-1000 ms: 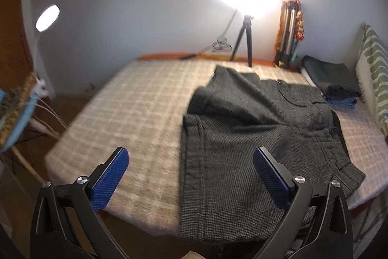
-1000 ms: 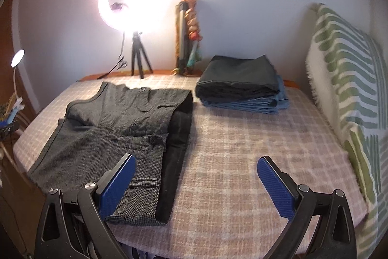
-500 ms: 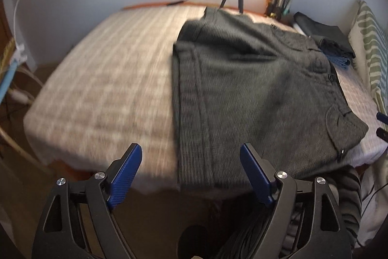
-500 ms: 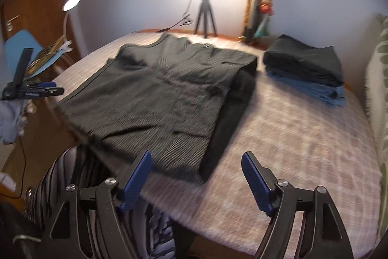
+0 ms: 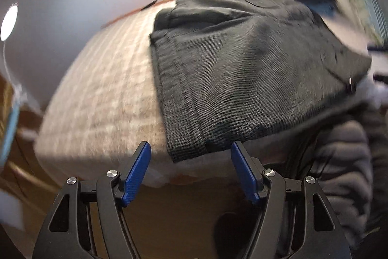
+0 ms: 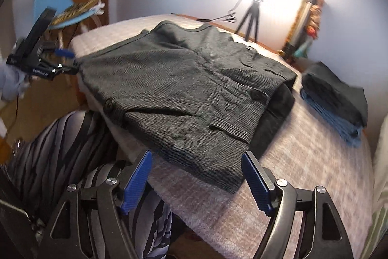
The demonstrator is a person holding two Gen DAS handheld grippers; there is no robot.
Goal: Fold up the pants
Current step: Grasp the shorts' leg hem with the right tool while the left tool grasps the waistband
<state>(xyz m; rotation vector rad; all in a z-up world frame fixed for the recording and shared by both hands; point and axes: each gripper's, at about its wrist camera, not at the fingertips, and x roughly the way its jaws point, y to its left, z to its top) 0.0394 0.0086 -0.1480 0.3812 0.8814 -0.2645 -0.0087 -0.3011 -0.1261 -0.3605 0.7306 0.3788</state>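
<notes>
Pants [image 6: 184, 89] of dark grey woven cloth lie folded flat on a bed with a pale checked cover [image 6: 303, 176], filling the centre of both views, one corner reaching the bed's near edge. At the bottom of its own view, the left gripper [image 5: 190, 159] is spread wide just short of that corner [image 5: 189, 149], touching nothing. The right gripper [image 6: 197, 171] is likewise spread and empty at the pants' near hem. A stack of folded clothes [image 6: 339, 103] sits at right.
</notes>
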